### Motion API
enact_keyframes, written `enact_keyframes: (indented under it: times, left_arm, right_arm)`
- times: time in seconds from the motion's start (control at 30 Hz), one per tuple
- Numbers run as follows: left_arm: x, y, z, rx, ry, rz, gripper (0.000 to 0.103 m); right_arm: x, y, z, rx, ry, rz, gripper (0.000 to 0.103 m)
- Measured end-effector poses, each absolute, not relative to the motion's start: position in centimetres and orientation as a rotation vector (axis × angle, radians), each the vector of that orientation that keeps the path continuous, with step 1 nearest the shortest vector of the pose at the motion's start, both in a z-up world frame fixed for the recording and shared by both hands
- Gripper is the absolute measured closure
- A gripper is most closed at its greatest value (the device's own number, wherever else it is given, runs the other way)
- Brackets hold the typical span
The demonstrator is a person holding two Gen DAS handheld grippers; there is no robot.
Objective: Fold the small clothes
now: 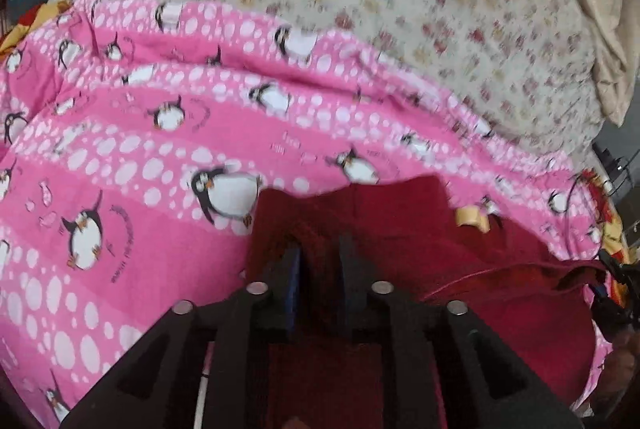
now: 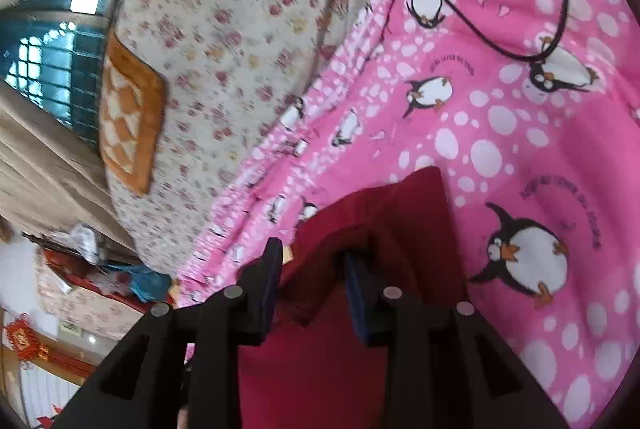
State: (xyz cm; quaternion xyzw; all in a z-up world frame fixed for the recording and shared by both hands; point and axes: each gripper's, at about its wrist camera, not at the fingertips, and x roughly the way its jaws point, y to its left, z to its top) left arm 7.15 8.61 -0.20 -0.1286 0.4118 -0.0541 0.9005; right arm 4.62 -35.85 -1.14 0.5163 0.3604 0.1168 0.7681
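A dark red garment (image 1: 440,249) lies on a pink penguin-print sheet (image 1: 160,149), its far edge partly folded over. My left gripper (image 1: 320,261) sits low over the garment's left part. Its jaws stand a narrow gap apart, with red cloth showing between them and not pinched. In the right wrist view the same garment (image 2: 400,213) rises in a loose fold between the fingers of my right gripper (image 2: 312,265). That gripper is open wider, and its pads stand clear of the cloth. The near part of the garment is hidden under both grippers.
A floral quilt (image 1: 360,9) lies bunched beyond the pink sheet (image 2: 520,149), with an orange checked cushion (image 2: 128,117) on it. A black cable (image 2: 560,9) loops across the sheet. A beige pillow (image 1: 600,29) lies at the far right, and a barred window (image 2: 52,61) is behind.
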Motion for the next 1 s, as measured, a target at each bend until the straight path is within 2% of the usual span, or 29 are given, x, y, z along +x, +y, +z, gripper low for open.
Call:
enact_keyframes:
  times: [0.03, 0.07, 0.1, 0.13, 0.33, 0.47, 0.57, 0.63, 0.7, 0.73, 0.8, 0.87, 1.0]
  left_arm:
    - [6.9, 8.6, 0.3, -0.259, 0.831, -0.118, 0.092]
    - [6.7, 8.6, 0.7, -0.245, 0.811, -0.119, 0.081]
    - [6.5, 8.5, 1.1, -0.210, 0.787, -0.073, 0.028]
    - [6.4, 8.6, 1.4, -0.192, 0.768, -0.048, 0.013]
    - [5.5, 10.8, 3.5, -0.293, 0.648, -0.067, 0.011]
    - [4.8, 8.2, 5.3, -0.232, 0.568, -0.172, 0.011]
    - [6.8, 4.1, 4.5, -0.112, 0.676, -0.255, 0.011]
    - [8.6, 1.7, 2.8, -0.009, 0.777, -0.268, 0.011]
    - [11.1, 0.7, 0.1, 0.056, 0.886, -0.203, 0.025]
    - [12.3, 1.0, -1.3, 0.067, 0.927, -0.145, 0.027]
    - [14.3, 3.0, -4.5, -0.022, 1.028, -0.111, 0.021]
    - [14.7, 4.5, -4.2, -0.135, 1.016, -0.127, 0.021]
    - [14.3, 3.9, -4.1, -0.104, 0.996, -0.119, 0.021]
  right_arm:
    - [4.4, -35.9, -0.8, 1.112, 0.769, 0.256, 0.071]
    - [4.0, -36.1, -0.2, 1.092, 0.751, 0.253, 0.069]
    - [3.8, -36.1, 0.5, 1.060, 0.733, 0.245, 0.068]
    - [3.6, -36.1, 1.1, 1.028, 0.719, 0.238, 0.068]
    - [3.2, -35.5, 3.1, 0.899, 0.693, 0.196, 0.068]
    - [3.5, -33.4, 5.6, 0.696, 0.638, 0.169, 0.069]
    - [4.7, -30.1, 7.0, 0.491, 0.627, 0.174, 0.071]
    - [6.2, -28.3, 6.2, 0.387, 0.709, 0.109, 0.083]
    - [8.4, -27.5, 4.3, 0.357, 0.834, 0.071, 0.086]
    - [9.5, -27.5, 3.3, 0.350, 0.889, 0.041, 0.086]
    - [11.3, -27.9, 1.2, 0.326, 0.985, 0.004, 0.087]
    - [12.9, -28.7, -1.2, 0.320, 1.061, 0.017, 0.091]
    - [13.2, -28.3, -1.7, 0.252, 1.060, 0.033, 0.091]
